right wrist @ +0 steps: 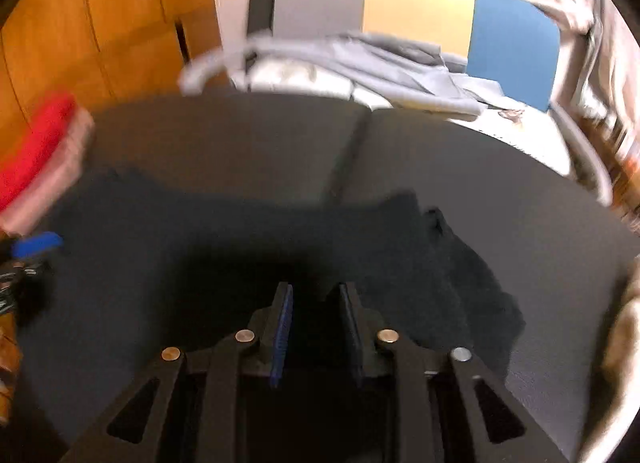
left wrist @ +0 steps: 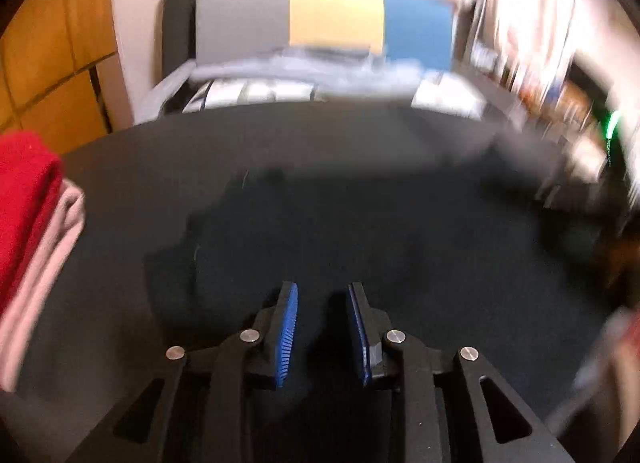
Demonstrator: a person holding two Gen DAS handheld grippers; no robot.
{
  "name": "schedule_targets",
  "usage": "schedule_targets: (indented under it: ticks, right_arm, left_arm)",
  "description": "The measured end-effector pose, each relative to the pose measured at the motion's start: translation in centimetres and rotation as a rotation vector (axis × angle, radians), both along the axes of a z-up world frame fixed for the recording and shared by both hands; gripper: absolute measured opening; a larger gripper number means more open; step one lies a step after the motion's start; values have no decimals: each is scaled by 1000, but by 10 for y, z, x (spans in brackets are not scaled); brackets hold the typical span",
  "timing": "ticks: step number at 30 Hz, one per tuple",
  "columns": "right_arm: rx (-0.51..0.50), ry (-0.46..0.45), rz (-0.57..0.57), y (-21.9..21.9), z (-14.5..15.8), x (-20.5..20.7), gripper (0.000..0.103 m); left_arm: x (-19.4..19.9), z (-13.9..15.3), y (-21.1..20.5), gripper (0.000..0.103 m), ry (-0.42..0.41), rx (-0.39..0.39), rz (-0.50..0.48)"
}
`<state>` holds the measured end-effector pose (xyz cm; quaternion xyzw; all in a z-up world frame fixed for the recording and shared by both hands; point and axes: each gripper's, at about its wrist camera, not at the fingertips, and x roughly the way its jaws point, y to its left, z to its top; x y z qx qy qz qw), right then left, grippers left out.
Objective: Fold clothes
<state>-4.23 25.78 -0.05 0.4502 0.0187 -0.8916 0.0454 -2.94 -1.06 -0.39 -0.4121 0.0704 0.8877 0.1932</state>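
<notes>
A dark navy garment (right wrist: 248,247) lies spread on the dark grey table (right wrist: 240,135); it also shows in the left wrist view (left wrist: 360,223). My left gripper (left wrist: 322,291) hovers over the garment, jaws apart and empty. My right gripper (right wrist: 316,291) hovers over the garment's near part, jaws apart and empty. A blue fingertip of the left gripper (right wrist: 38,244) shows at the left edge of the right wrist view. A folded stack, red cloth (left wrist: 24,199) on pink cloth (left wrist: 44,263), sits at the table's left edge, also in the right wrist view (right wrist: 40,143).
Behind the table stands a chair with grey, yellow and blue back panels (right wrist: 416,11), and a light grey-blue garment (right wrist: 360,59) is draped on it. Wooden cabinets (right wrist: 100,35) stand at the left. Blurred clutter (left wrist: 560,75) fills the right side.
</notes>
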Motion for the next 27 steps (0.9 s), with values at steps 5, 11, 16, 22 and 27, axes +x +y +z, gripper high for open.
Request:
schedule_targets:
  ticks: [5,11,16,22,27]
  right_arm:
    - [-156,34,-184,54,-6,7,16]
    - [-233,137,-243,66,30,65,24]
    - [-361,88,-101,31,28,110,24]
    - [-283,-6,-90,25,-9,136,18]
    - [-260,28,-79,22,1,112,21]
  left_arm:
    - [14,2,-34,20,32,36,5]
    - [50,23,-70,22,82,167,38]
    - [89,15,-50,43,93,183,-69]
    - [109,-13,-62,43,57,55,-55]
    - [124,-2,-85,43,65,35,-45]
